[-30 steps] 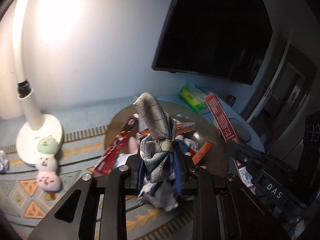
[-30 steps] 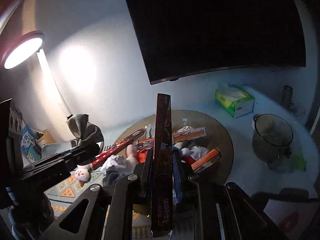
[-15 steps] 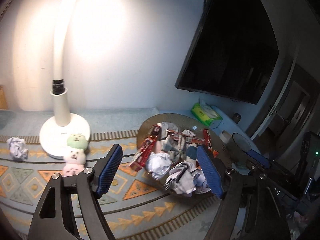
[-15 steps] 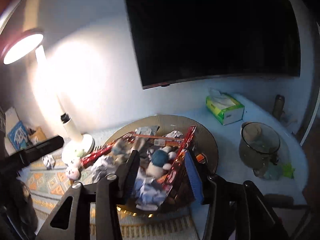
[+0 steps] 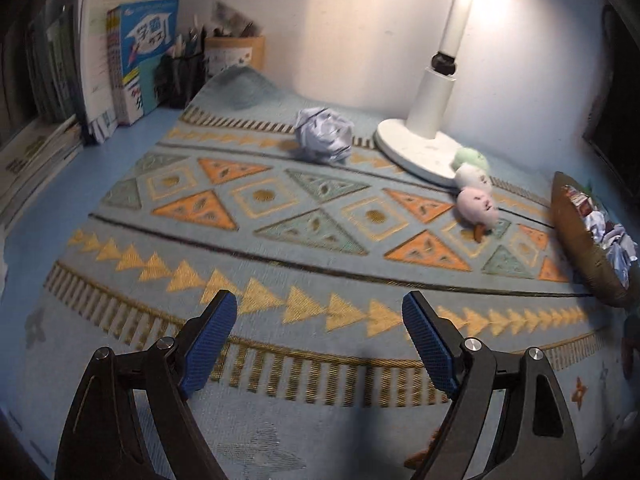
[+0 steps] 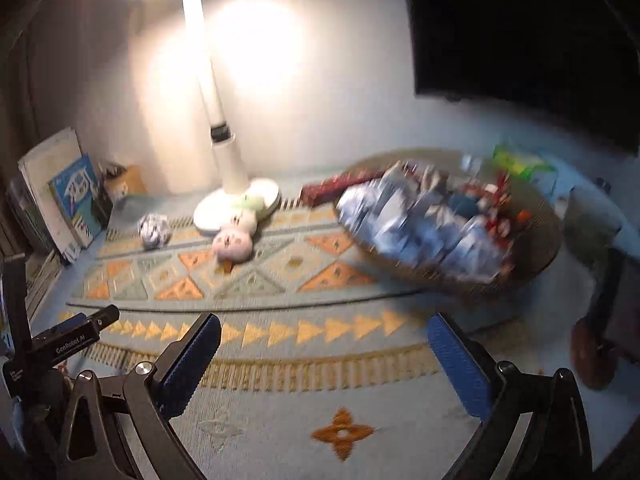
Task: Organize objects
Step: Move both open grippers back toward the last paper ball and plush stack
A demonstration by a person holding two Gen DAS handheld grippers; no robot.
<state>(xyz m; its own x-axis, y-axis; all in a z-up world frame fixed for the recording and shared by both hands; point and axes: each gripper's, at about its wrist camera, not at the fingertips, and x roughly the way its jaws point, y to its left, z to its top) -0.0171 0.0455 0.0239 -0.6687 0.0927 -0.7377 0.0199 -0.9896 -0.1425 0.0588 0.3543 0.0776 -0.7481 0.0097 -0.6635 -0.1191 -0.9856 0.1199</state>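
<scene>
My left gripper [image 5: 319, 304] hangs over the patterned mat [image 5: 280, 240], its jaws opening with nothing between them. My right gripper [image 6: 324, 322] is also over the mat, jaws opening wide and empty. A crumpled paper ball [image 5: 325, 140] [image 6: 154, 230] lies on the mat near the lamp base. A plush toy [image 5: 476, 196] [image 6: 234, 240] of green, white and pink balls lies beside it. The round woven basket [image 5: 576, 248] [image 6: 536, 256] at the right holds crumpled paper and red packets. The left gripper's body [image 6: 68, 340] shows at the left edge of the right wrist view.
A white desk lamp [image 5: 424, 144] [image 6: 236, 196] stands lit at the back. Books [image 5: 148, 56] and a pen holder [image 5: 180, 76] line the left back corner. A dark screen [image 6: 520, 40] hangs on the wall, with a green tissue box [image 6: 520, 164] below it.
The left gripper let go of a chequered cloth bow and the right let go of a long red packet over the basket. Both have opened and swung left and down over the mat.
</scene>
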